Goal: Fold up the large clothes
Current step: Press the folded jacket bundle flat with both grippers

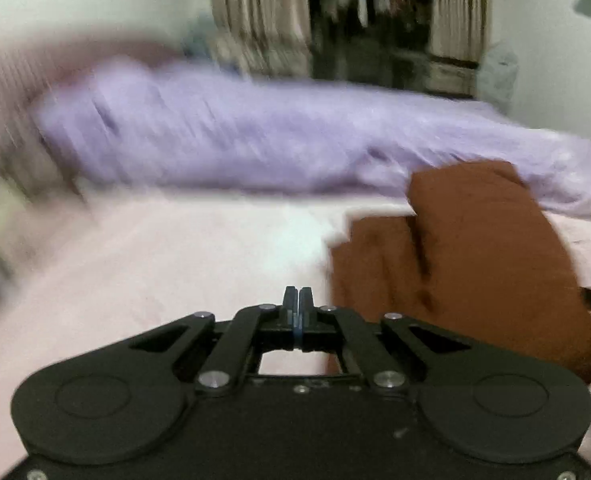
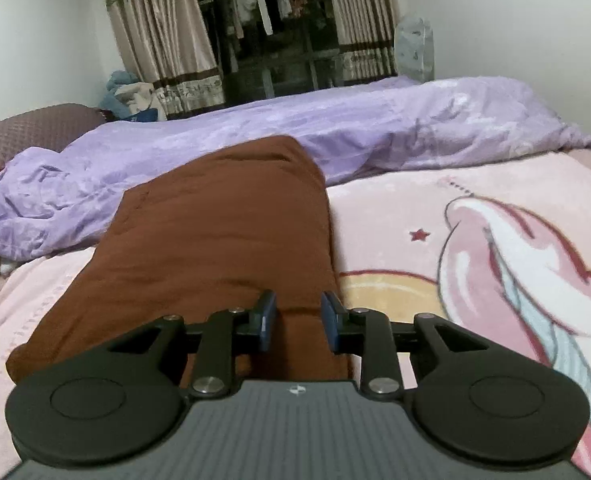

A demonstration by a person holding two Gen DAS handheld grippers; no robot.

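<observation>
A rust-brown garment [image 2: 215, 240] lies folded into a long narrow strip on the pink unicorn blanket [image 2: 455, 220], running away from me. My right gripper [image 2: 298, 312] is open, its blue pads [image 2: 269, 320] straddling the garment's near right edge just above the cloth. In the blurred left wrist view the same garment [image 1: 475, 248] lies to the right. My left gripper [image 1: 298, 300] is shut and empty over the bare pink blanket [image 1: 155, 260], left of the garment.
A crumpled lilac duvet [image 2: 335, 136] lies across the bed behind the garment. A brown pillow [image 2: 35, 128] sits at the far left. Curtains [image 2: 155, 40] and a dark window with hanging clothes stand behind the bed. White walls on both sides.
</observation>
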